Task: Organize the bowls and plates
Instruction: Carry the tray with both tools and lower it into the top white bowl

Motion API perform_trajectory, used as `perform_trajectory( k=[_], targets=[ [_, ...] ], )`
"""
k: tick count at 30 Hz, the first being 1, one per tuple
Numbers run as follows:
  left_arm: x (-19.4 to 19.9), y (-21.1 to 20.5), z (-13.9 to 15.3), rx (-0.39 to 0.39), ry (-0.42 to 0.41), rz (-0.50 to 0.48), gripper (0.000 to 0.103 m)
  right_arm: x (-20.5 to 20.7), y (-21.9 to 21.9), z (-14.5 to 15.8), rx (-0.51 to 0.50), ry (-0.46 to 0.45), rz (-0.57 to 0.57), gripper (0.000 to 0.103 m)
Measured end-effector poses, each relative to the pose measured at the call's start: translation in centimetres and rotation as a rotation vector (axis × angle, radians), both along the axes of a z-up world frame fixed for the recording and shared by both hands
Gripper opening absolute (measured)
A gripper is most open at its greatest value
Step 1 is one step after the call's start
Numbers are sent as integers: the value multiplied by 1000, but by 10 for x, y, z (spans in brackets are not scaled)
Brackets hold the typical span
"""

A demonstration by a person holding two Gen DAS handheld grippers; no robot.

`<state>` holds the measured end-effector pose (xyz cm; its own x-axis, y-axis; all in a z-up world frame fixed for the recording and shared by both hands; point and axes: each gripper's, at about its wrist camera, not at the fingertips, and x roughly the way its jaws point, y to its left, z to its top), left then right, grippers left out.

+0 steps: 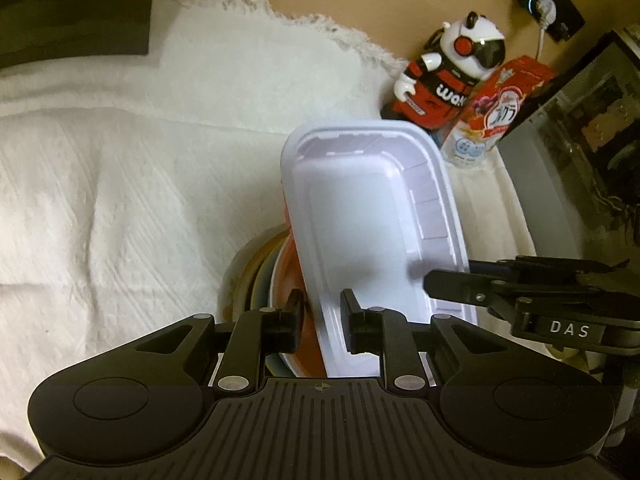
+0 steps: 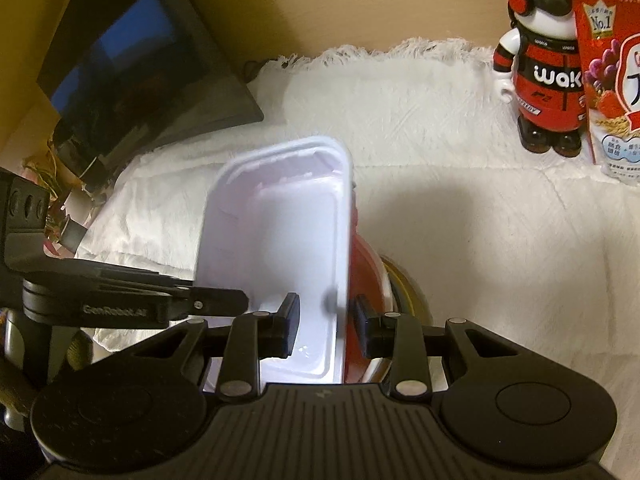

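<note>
A white rectangular plastic tray rests on top of a stack of round dishes: a red-and-white bowl inside darker bowls and plates. My left gripper straddles the tray's left rim, jaws a little apart and not pinching it. My right gripper straddles the tray's right rim the same way. The tray and red bowl show in the right wrist view. Each gripper sees the other's finger at its side.
A white cloth covers the table. A panda figurine and a red cereal packet stand at the back right. A dark monitor stands at the back left. A grey appliance is at the right.
</note>
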<state>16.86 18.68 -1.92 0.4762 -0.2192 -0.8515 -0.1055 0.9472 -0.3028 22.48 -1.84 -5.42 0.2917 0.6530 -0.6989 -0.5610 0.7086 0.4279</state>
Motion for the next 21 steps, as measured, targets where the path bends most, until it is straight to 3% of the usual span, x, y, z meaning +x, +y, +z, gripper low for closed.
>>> perform_trajectory(
  k=[4,9,17,21],
  targets=[
    [2,2,5,6,-16,16,22,3,-7,16,22,-40,-15,32],
    [11,3,3,5,-9,21,22,22,-3,32,33,-96,-63,44],
    [27,9,-3,-49,-13,52,21,66,32,11,49,13,-98,46],
    [21,7,13,-21,-58,37,21,50,30,33,79,-74,-73,46]
  ],
)
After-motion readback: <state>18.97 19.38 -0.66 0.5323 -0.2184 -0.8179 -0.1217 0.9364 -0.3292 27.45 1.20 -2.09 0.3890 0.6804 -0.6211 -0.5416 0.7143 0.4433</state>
